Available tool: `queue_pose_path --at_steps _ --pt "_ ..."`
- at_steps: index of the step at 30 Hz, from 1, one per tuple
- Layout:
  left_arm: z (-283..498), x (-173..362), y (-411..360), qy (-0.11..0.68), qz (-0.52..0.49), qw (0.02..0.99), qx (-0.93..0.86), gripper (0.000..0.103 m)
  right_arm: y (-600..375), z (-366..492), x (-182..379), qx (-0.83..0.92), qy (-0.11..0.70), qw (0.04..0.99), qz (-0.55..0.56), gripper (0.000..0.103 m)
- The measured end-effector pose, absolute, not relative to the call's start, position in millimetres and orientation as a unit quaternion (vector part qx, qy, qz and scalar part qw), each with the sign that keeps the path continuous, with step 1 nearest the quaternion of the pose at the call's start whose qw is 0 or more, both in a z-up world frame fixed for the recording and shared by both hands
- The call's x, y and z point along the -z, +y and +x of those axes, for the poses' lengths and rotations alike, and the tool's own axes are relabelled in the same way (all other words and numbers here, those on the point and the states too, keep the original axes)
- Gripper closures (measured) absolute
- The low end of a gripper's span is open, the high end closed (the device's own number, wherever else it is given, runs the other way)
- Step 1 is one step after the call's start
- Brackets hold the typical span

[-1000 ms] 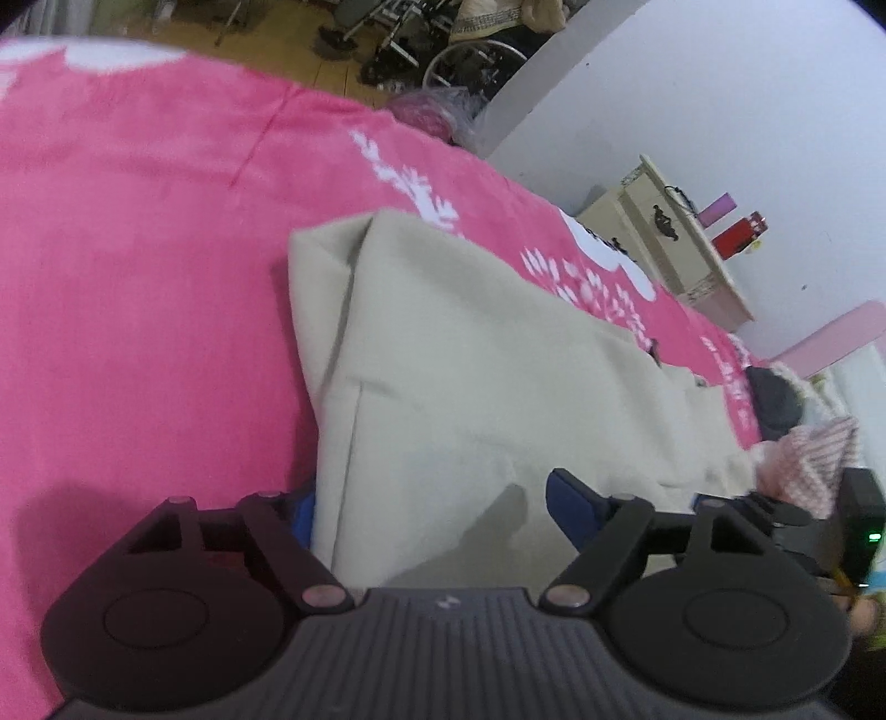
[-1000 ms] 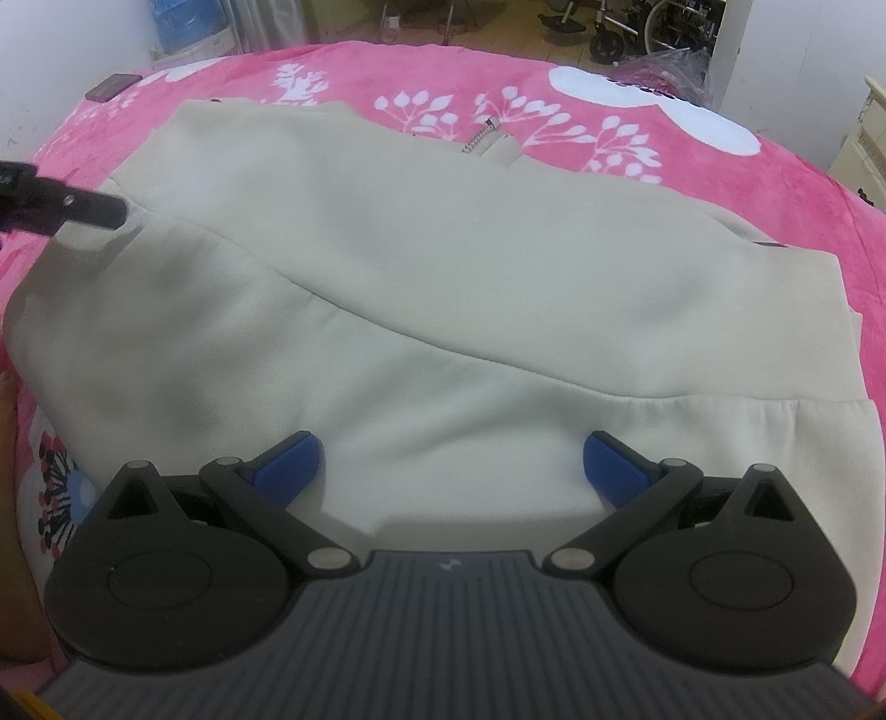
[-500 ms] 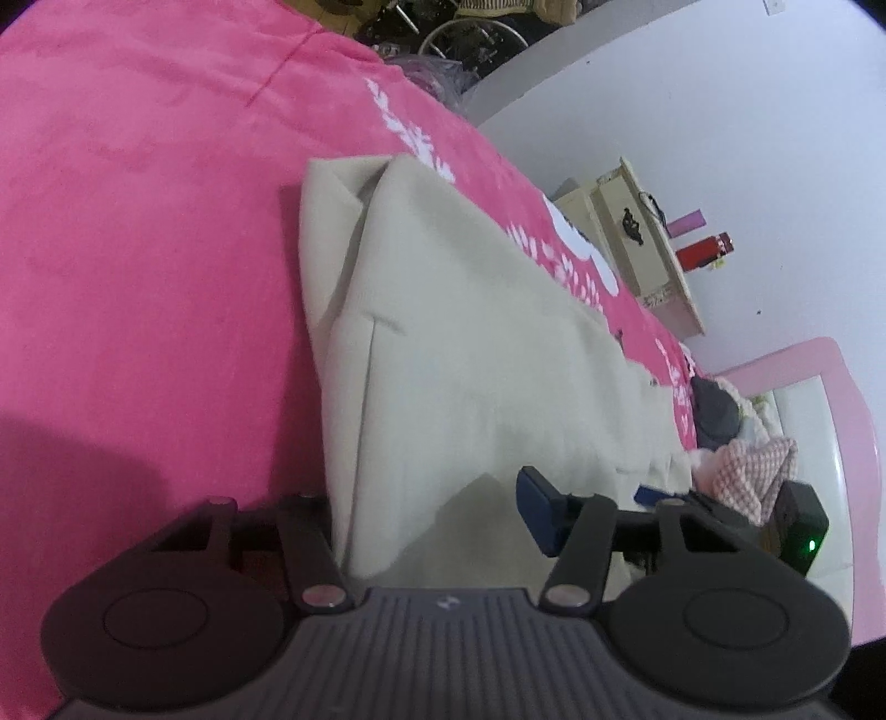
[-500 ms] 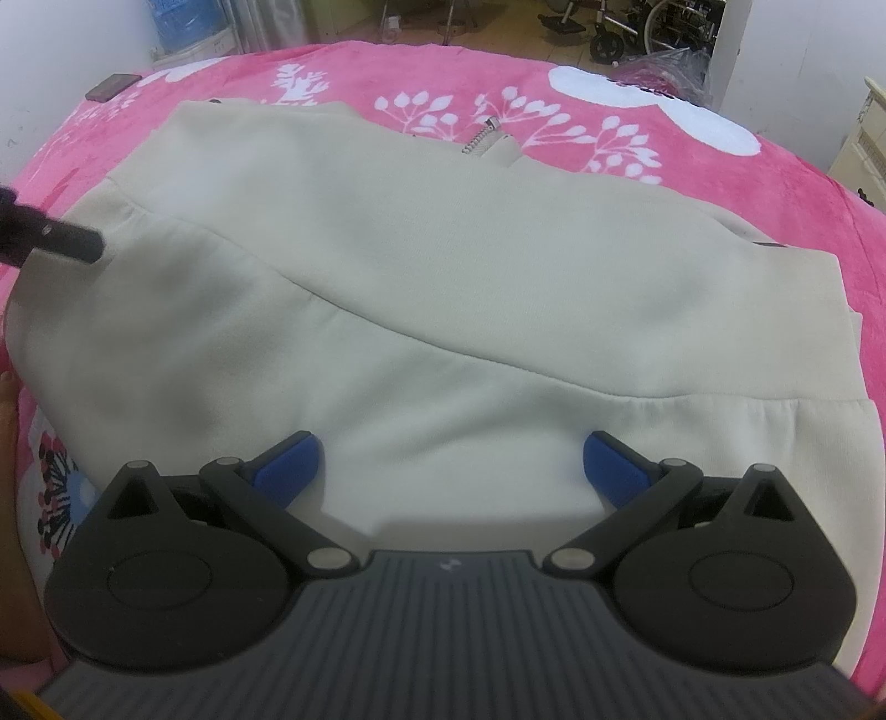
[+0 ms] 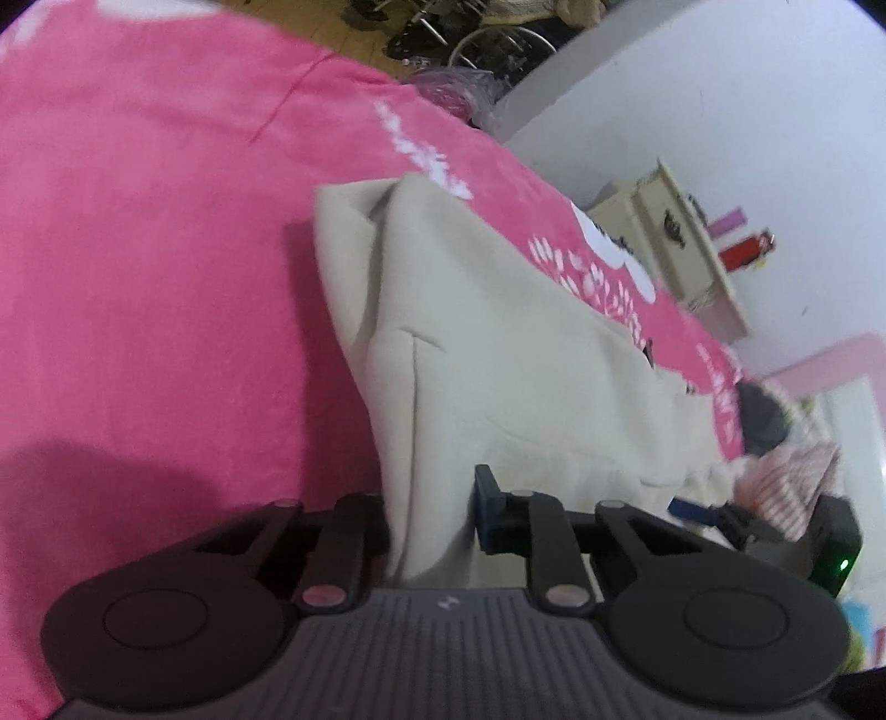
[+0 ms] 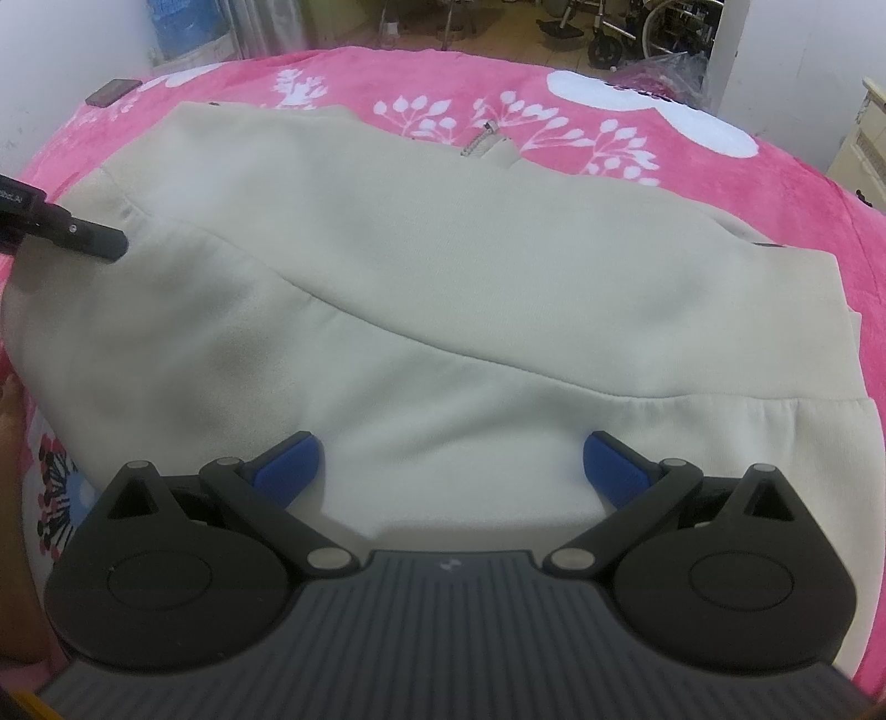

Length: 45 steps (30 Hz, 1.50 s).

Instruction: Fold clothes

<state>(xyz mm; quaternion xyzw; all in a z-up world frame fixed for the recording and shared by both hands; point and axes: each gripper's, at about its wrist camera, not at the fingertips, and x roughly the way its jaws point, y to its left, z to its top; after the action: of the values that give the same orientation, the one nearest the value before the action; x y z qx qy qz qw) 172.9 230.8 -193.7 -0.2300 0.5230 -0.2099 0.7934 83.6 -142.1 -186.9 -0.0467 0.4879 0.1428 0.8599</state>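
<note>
Across the middle of the bed, on its pink blanket (image 6: 637, 99) with white flower prints, lies the beige garment (image 6: 443, 288). It looks like a zip-up jacket or sweatshirt: a zipper end (image 6: 482, 141) shows at its far edge, and one layer is laid diagonally over the other, so it seems partly folded already. Spread flat like this, its edges are easy to reach from the near side of the bed.

At the garment's end toward the left side of the bed, the left gripper (image 5: 432, 526) has just been closing, and cloth now stands pinched up between its jaws; only the blue pad (image 5: 487, 515) on one side is visible, the other is hidden behind the fabric. I judge this a grip on a corner or hem, taken so that this end can be lifted and carried over. In the right wrist view its dark fingertip (image 6: 94, 238) rests at the same left edge of the garment.

Over the near edge, the right gripper (image 6: 448, 465) hovers with its jaws spread wide and nothing held; the cloth lies under and between the blue pads (image 6: 288, 465) without being pressed. It seems placed to take the matching hem, so both ends rise together.

Beyond the bed's far edge are wheelchairs (image 6: 614, 27); a cream cabinet (image 5: 681, 249) stands by the wall.
</note>
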Motion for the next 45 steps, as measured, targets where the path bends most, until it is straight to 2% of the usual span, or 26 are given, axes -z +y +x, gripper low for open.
queue_pose_path --at_steps 12,17,19,20,21,22,24,26,31,36,40,43,45 --pt "171 90 169 0.507 -0.16 0.806 0.26 0.087 -148 80 188 -0.157 0.468 0.869 -0.04 0.001" --pt "170 67 145 0.508 -0.14 0.806 0.27 0.087 -154 77 176 -0.174 0.46 0.869 -0.056 0.003" --pt "170 62 140 0.51 -0.137 0.804 0.272 0.087 -156 68 163 -0.186 0.434 0.878 -0.076 0.007" --pt "169 60 138 0.51 -0.133 0.804 0.274 0.087 -158 65 156 -0.191 0.423 0.882 -0.085 0.014" --pt "169 58 136 0.51 -0.13 0.804 0.275 0.087 -159 63 151 -0.196 0.414 0.884 -0.093 0.029" --pt "168 56 133 0.51 -0.126 0.805 0.277 0.087 -160 64 149 -0.202 0.408 0.884 -0.102 0.037" --pt "165 52 128 0.508 -0.122 0.805 0.282 0.087 -158 73 151 -0.209 0.403 0.882 -0.126 0.063" --pt "163 49 123 0.505 -0.121 0.805 0.286 0.087 -158 91 158 -0.214 0.395 0.883 -0.135 0.069" --pt "158 51 114 0.498 -0.108 0.812 0.284 0.087 -168 136 165 -0.207 0.379 0.898 -0.091 0.072" --pt "159 52 122 0.504 -0.113 0.813 0.27 0.087 -203 125 139 -0.169 0.369 0.914 -0.011 0.074" --pt "160 51 125 0.505 -0.11 0.816 0.26 0.087 -177 74 129 -0.334 0.361 0.868 -0.073 0.075" --pt "158 51 121 0.503 -0.109 0.818 0.259 0.087 -141 48 152 -0.413 0.371 0.814 -0.169 0.085" --pt "155 52 116 0.502 -0.103 0.817 0.264 0.087 -132 47 163 -0.42 0.371 0.807 -0.188 0.086"
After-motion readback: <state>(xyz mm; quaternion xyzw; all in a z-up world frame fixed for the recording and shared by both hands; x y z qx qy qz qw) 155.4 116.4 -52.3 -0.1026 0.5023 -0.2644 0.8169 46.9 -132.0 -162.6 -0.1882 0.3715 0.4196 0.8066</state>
